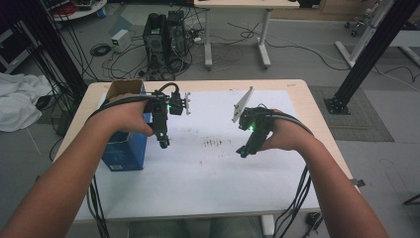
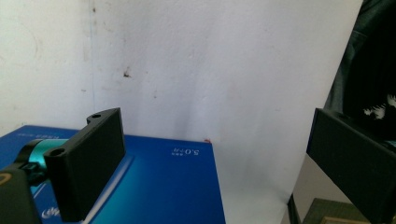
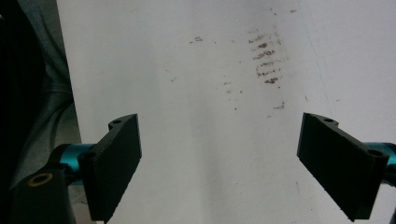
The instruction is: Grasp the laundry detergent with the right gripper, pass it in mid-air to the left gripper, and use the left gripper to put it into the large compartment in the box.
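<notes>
Readable text limited to the blue box (image 2: 154, 186), seen in the left gripper view. Small white print "5.0°R" or similar near the box's far right corner, upside down from this angle; last characters uncertain. Faint white line of lettering along the box's far left edge, too blurred to make out. Partial white logo or lettering at the box's near edge, cut off by the frame, unreadable. In the high view, pale label patch low on the box's (image 1: 124, 148) front face, too small to read. Dark smudges beside the box on the tabletop (image 1: 218, 163): marks, not writing.
</notes>
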